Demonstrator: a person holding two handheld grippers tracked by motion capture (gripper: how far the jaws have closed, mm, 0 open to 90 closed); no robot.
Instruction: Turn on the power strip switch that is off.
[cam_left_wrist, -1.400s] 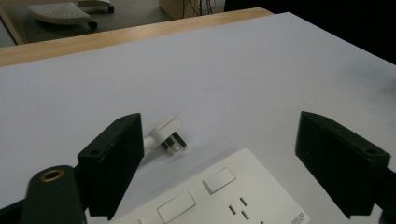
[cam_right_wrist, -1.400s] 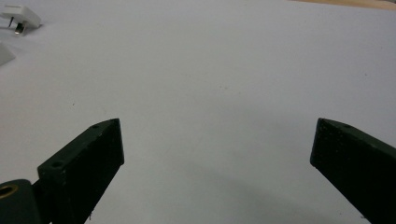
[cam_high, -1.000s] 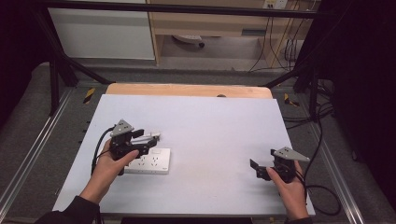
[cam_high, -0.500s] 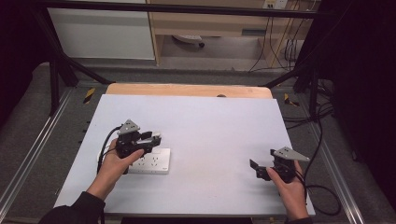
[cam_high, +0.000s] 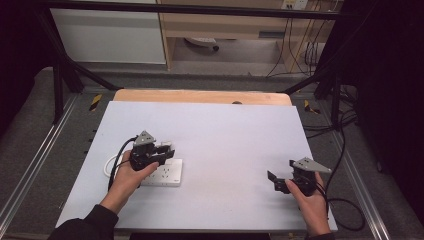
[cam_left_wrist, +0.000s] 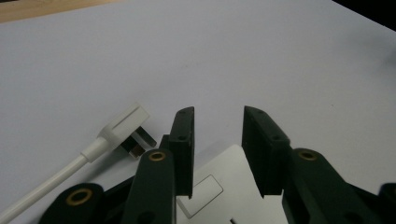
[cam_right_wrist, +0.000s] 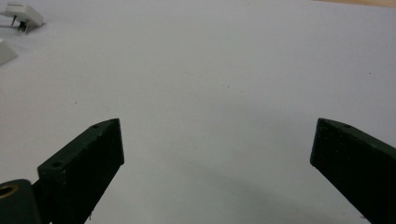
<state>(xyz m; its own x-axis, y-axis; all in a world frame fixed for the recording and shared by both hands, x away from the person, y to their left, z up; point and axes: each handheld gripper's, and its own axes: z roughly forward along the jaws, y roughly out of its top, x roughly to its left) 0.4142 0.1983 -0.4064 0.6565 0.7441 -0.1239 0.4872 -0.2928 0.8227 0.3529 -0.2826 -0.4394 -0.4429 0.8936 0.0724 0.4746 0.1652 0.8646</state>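
Jaws of my left gripper stood apart with a clear gap between them and nothing clamped in it, poised over the near corner of the white power strip that lay flat on the pale table. White plug lay on its side just beside my left-hand jaw, pins showing, its white cable running off toward the lower left edge of my left gripper view. From the high view my left gripper sat over the strip's left end, the plug just beyond it; whether the jaws touched the strip I could not tell from that angle. The cable looped out to the left of my hand. My right gripper rested well apart from all this near the table's right front edge, held in my right hand, its jaws spread wide over bare tabletop, gripping nothing. In my right gripper view the plug and a corner of the strip lay far off at the upper left
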